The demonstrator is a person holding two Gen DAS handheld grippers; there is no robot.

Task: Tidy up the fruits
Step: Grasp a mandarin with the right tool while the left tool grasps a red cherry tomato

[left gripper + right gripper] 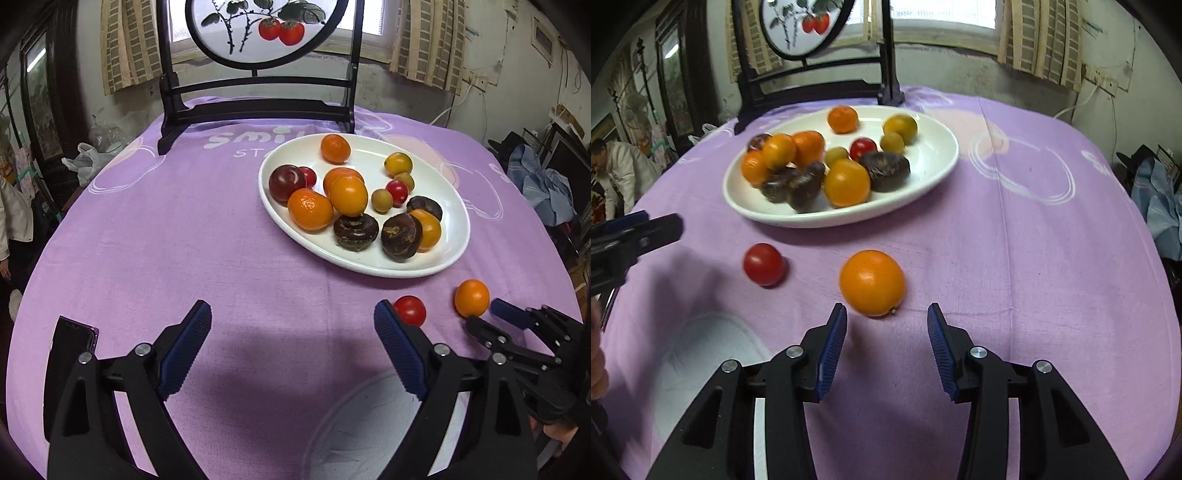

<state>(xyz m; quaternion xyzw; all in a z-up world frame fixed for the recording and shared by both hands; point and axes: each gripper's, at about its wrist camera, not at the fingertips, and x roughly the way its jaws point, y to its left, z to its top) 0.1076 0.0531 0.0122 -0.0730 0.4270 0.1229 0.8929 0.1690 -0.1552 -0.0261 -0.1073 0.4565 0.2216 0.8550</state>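
Note:
A white oval plate [448,254] [934,168] on the purple tablecloth holds several oranges, dark water chestnuts, small tomatoes and green fruits. A loose orange [471,297] [871,282] and a loose red tomato [410,310] [764,264] lie on the cloth in front of the plate. My left gripper [291,325] is open and empty, its right finger just in front of the tomato. My right gripper [886,332] is open and empty, its fingertips just short of the loose orange; it also shows in the left wrist view [487,314].
A dark wooden screen stand [258,110] with a painted round panel stands at the table's far edge. A black phone [70,354] lies at the near left. A white patch on the cloth [369,424] is near the front edge. A person [617,173] stands at left.

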